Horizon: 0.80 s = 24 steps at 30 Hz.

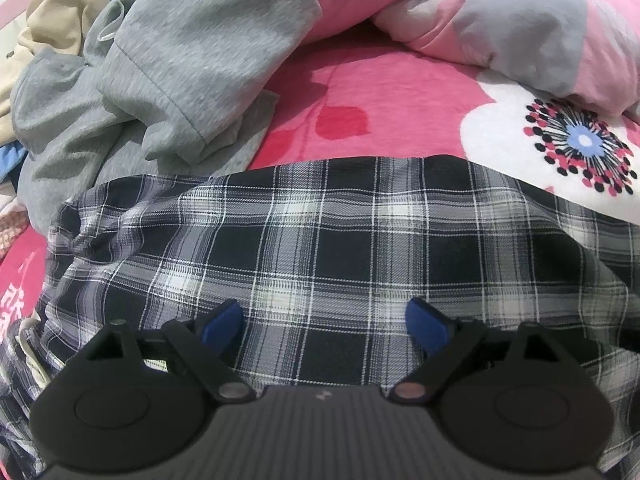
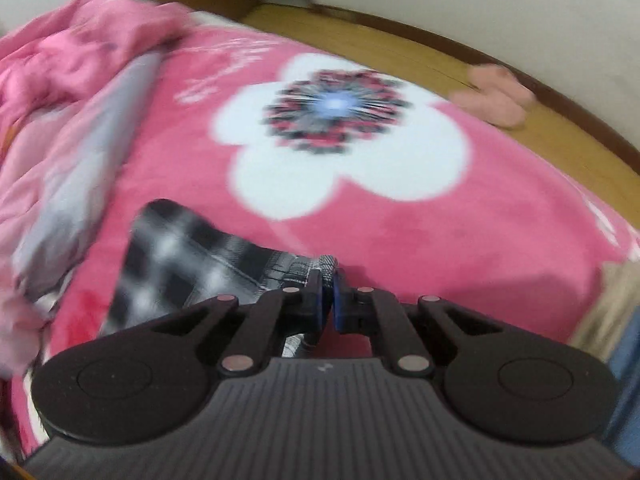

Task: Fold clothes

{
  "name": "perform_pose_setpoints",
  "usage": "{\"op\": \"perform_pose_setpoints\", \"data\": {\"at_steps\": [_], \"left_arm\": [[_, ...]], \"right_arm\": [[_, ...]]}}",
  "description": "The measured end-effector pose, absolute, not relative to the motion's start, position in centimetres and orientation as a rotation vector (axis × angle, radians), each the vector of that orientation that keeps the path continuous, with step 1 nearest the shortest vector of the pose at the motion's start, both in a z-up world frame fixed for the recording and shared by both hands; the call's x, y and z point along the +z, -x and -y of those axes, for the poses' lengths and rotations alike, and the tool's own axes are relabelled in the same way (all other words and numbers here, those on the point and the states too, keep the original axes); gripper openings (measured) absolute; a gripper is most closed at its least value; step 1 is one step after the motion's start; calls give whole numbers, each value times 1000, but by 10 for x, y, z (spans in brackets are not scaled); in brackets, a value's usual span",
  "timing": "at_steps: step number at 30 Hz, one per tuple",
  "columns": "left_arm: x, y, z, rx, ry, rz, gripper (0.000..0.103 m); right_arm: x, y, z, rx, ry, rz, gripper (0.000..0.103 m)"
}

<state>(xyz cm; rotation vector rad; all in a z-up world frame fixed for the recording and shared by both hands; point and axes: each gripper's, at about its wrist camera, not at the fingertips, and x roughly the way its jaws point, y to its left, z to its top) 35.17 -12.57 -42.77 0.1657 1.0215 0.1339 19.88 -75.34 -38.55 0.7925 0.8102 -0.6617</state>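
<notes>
A black, grey and white plaid shirt point(image 1: 320, 240) lies spread on the pink flowered blanket point(image 1: 380, 92), filling the lower half of the left wrist view. My left gripper point(image 1: 324, 322) hovers just over it, open, its blue pads point(image 1: 224, 324) wide apart and holding nothing. In the blurred right wrist view a part of the plaid shirt point(image 2: 192, 256) stretches from the left to my right gripper point(image 2: 328, 288), which is shut on a bunched edge of the cloth.
A crumpled grey sweatshirt point(image 1: 168, 72) and a cream garment point(image 1: 52, 12) lie piled at the left. A pink and grey quilt point(image 1: 520, 28) is heaped at the back right. Beyond the bed runs a wooden floor point(image 2: 400, 48) with pink slippers point(image 2: 496, 96) by the wall.
</notes>
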Motion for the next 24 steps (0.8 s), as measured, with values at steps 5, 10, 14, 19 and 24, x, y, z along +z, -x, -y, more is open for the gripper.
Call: {"op": "perform_pose_setpoints", "data": {"at_steps": [5,10,14,19,24], "left_arm": [[-427,-351,126,133,-171,-1019,91],[-426,-350,125,133,-165,-1017,91],[-425,-349,125,132,-164,-1011,92],[-424,-348,125,132,-167,-1008,92],[-423,-347,126,133,-178,-1009,92]], "right_arm": [[-388,-206,755,-703,-759,-873,3],[-380,-208,759,-837,-645,-973,6],[-360,-214,761,-814,-548,-937,9],[-357,-274,750,-562,-509,-935,37],[-365,-352,745,-414,-549,-936,48]]}}
